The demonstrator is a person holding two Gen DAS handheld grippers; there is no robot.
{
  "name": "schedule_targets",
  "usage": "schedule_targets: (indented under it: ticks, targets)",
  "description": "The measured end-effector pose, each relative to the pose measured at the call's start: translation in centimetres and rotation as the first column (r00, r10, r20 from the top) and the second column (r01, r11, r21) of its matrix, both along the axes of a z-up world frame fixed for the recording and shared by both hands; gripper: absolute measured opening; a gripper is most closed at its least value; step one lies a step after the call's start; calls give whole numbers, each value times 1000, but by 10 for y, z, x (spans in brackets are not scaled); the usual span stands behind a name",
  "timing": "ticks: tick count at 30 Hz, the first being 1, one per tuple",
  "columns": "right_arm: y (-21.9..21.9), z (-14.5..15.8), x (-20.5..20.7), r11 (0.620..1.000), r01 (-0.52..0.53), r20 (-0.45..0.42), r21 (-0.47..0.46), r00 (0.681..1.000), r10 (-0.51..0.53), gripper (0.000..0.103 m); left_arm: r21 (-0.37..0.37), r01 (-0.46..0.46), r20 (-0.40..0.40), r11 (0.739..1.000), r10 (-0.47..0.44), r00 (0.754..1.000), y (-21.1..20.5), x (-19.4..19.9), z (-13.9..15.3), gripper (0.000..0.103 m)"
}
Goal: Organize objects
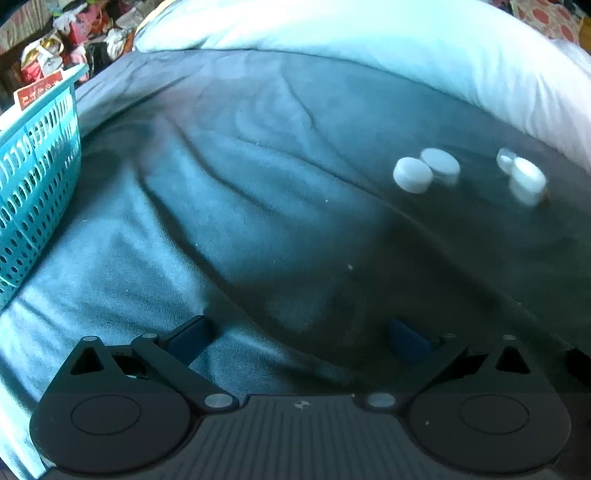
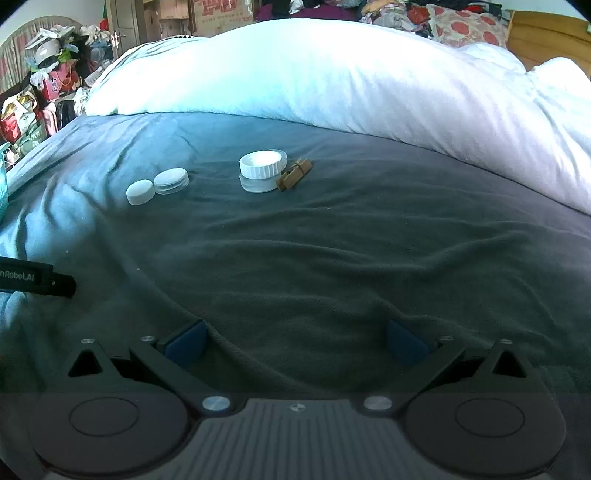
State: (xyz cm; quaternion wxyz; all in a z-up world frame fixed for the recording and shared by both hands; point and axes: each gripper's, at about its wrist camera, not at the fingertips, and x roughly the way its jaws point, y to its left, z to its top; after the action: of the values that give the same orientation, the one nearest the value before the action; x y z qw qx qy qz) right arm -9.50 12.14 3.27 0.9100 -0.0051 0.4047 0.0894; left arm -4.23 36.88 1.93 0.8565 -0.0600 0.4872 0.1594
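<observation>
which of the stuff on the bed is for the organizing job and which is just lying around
For the job: white cap, clear lid, white ribbed jar, wooden clothespins, teal basket.

Lying about: white duvet, floral pillow, bags and clutter beside the bed.

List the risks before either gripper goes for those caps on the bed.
1. The white cap touches the clear lid; gripping one may nudge the other.
2. The ridged white lid sits tilted on a clear piece, with a wooden clothespin against it, so it may slide off.
3. The wrinkled grey blanket is soft; fingers could snag it.
</observation>
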Motion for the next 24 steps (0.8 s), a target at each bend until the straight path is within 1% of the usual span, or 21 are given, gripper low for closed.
schedule_targets:
  ticks: [5, 24]
  targets:
    - [0, 0, -1, 1000, 0, 7, 0, 1000, 0, 103, 5, -1, 8, 1000, 1, 1000, -1, 0, 0, 103]
    - [-3, 1, -1, 1000, -3, 12, 2, 1000, 3, 103, 3, -5, -2, 1000, 5, 1000, -1, 0, 0, 103]
